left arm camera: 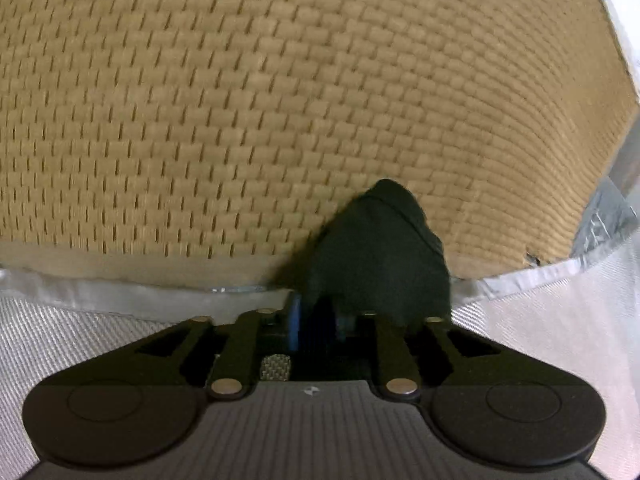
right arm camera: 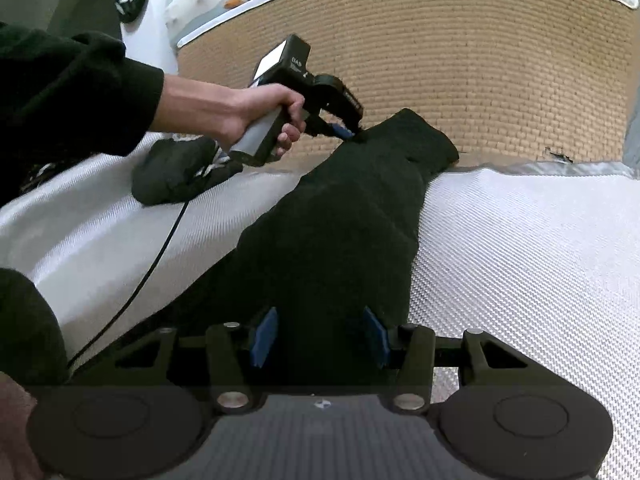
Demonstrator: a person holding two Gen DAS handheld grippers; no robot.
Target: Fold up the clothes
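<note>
One long black garment [right arm camera: 336,232], soft and fuzzy like fleece, is lying stretched in a narrow band across a white woven sheet [right arm camera: 520,248], its far end resting against a tan mat [right arm camera: 480,80] of coarse brick-like weave. Left tongs [right arm camera: 348,133], held in a bare hand [right arm camera: 256,114] with a dark sleeve, are reaching into that far end with cloth bunched between the blue pads, though whether they are pinching it I cannot tell. Right tongs [right arm camera: 320,336] are standing spread, with the near end of the cloth lying between their pads and filling the gap, apparently unclamped, while a second dark bundle [right arm camera: 176,172] is sitting on the sheet nearby.
</note>
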